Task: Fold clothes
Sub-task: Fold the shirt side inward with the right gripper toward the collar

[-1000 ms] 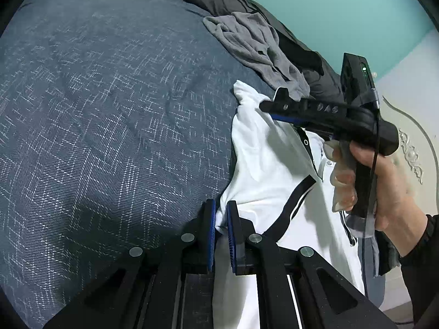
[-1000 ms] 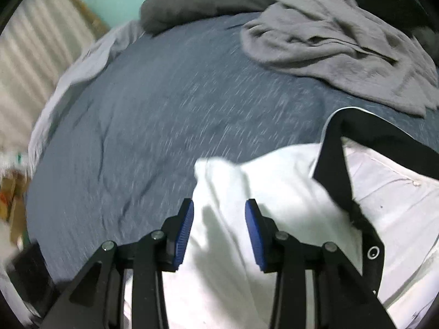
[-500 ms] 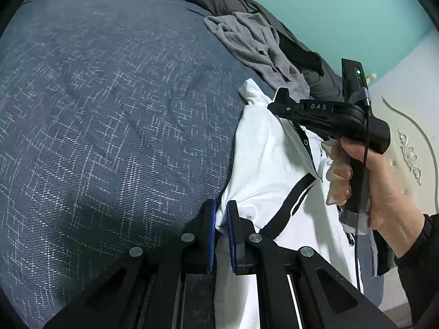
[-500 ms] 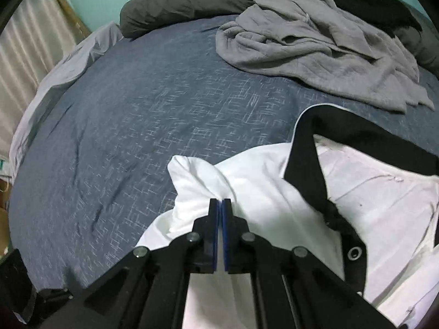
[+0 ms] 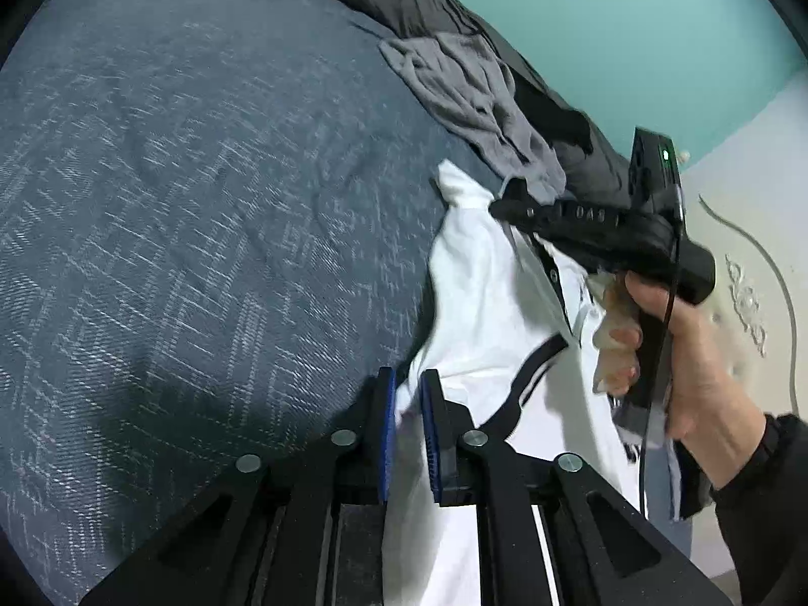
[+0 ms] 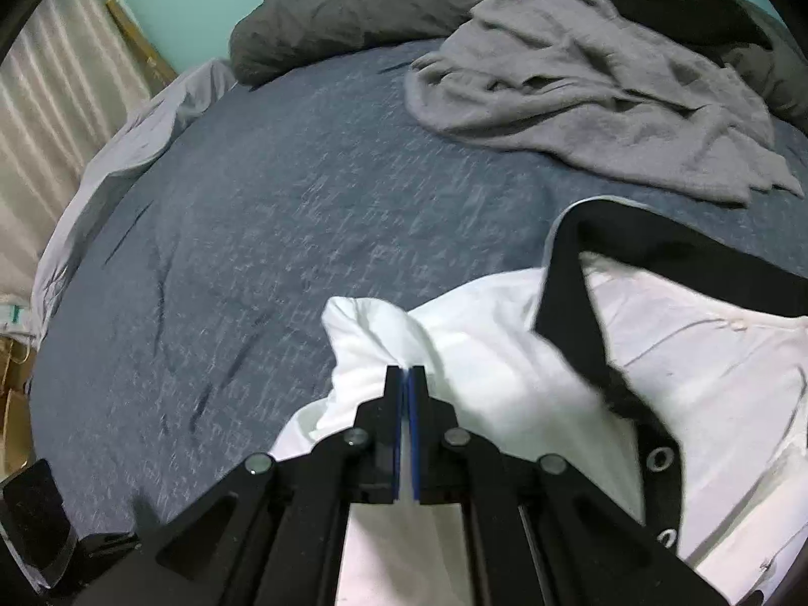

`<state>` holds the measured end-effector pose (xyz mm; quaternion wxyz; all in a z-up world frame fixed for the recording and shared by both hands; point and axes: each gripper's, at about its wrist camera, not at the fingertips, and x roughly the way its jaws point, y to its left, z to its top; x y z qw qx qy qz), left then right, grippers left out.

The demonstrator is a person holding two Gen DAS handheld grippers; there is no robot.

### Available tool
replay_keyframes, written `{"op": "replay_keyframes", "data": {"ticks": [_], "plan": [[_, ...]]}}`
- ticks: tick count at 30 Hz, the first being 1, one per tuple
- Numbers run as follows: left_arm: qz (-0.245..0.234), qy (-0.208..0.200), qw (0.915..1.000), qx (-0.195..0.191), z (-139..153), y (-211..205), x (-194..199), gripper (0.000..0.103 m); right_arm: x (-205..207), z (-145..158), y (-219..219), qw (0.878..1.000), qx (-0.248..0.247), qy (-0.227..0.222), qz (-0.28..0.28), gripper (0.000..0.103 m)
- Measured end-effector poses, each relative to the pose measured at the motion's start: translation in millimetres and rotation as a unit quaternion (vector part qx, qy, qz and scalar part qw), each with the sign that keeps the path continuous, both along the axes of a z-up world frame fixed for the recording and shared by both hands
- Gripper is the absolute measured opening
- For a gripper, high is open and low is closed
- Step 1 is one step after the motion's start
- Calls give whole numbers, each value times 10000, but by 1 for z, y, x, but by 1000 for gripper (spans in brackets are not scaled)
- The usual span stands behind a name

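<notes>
Nearest, the left gripper (image 5: 406, 394) has a fold of the white shirt (image 5: 485, 303) between its jaws, which are opening, so that edge could slip out. The right gripper (image 6: 405, 379) is clamped on the shirt's shoulder on the bed (image 6: 283, 222); lifting now might pull it crooked, or drag it into the grey garment (image 6: 581, 91) beyond

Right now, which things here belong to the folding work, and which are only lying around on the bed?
In use:
white shirt
left gripper, its jaws opening, shirt between them
right gripper, shut on the shirt

Lying about:
grey garment
dark duvet
blue bedspread
</notes>
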<state>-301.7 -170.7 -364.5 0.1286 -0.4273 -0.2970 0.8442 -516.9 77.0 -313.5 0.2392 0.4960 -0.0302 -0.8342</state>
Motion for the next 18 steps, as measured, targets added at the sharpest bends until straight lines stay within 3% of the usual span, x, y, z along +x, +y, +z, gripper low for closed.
{"op": "replay_keyframes", "data": {"ticks": [4, 7, 10, 12, 14, 18], "plan": [[106, 130, 9999, -33, 7, -5, -4, 19, 1, 0, -3, 10000, -22, -54, 30, 2], [-21, 149, 9999, -9, 8, -2, -12, 29, 4, 1, -4, 10000, 18, -38, 73, 2], [-290, 127, 9994, -156, 3, 13, -21, 29, 5, 2, -4, 9999, 16, -60, 91, 2], [-409, 85, 9989, -200, -5, 20, -27, 27, 6, 2, -3, 9999, -22, -83, 86, 2], [-404, 40, 9989, -222, -11, 22, -26, 5, 6, 1, -3, 9999, -62, -101, 78, 2], [-188, 128, 9995, -222, -5, 12, -15, 5, 6, 3, -3, 9999, -22, -104, 45, 2]]}}
